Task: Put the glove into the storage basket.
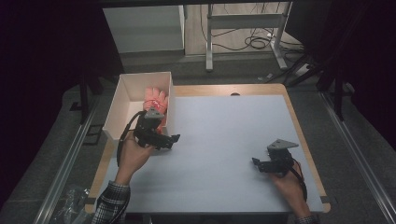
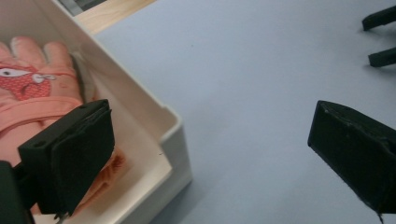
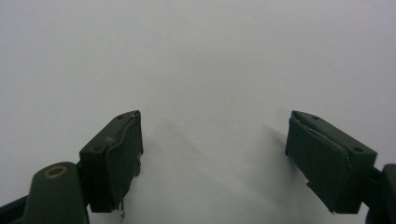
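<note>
left gripper (image 1: 173,138): jaws spread, empty, straddling white box (image 1: 122,88) near wall | pink glove (image 1: 156,100): inside box, beside left jaw, long axis along box | right gripper (image 1: 256,162): spread, empty, well apart

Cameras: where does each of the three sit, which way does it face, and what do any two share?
High view: above the person's side, looking forward and down on the pale blue table mat; forearms and both hands show.
Left gripper view: rides the left gripper, facing the white plastic box with the pink knitted glove; open jaws.
Right gripper view: rides the right gripper, facing bare mat; open jaws.
Shared: high and left gripper views both show box and glove.
</note>
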Action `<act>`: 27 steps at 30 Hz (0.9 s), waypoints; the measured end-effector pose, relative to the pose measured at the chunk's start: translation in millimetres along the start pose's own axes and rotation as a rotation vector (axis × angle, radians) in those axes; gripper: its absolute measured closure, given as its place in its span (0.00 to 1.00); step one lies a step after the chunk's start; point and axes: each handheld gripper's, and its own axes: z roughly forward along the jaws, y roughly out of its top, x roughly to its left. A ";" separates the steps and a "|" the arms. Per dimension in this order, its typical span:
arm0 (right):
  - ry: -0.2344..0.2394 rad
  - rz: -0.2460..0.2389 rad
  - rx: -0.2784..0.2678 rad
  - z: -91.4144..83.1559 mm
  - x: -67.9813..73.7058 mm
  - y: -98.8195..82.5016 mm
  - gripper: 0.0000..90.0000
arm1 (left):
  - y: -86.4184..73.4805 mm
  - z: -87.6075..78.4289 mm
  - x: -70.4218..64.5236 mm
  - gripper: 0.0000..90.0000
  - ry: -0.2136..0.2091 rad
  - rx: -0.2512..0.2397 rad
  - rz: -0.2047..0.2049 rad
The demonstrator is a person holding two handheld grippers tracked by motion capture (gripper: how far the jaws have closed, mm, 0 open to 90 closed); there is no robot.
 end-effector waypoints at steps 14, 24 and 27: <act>-0.001 0.002 -0.001 0.1 0.2 -0.1 0.21 | -7.1 3.5 -20.2 0.01 0.026 -0.047 0.036; 0.000 0.002 -0.001 0.1 0.2 0.0 0.21 | -7.8 -5.9 -21.8 0.01 0.020 -0.051 0.041; -0.001 0.002 -0.001 0.1 0.2 0.0 0.21 | -10.4 -8.7 -25.1 0.01 0.006 -0.053 0.039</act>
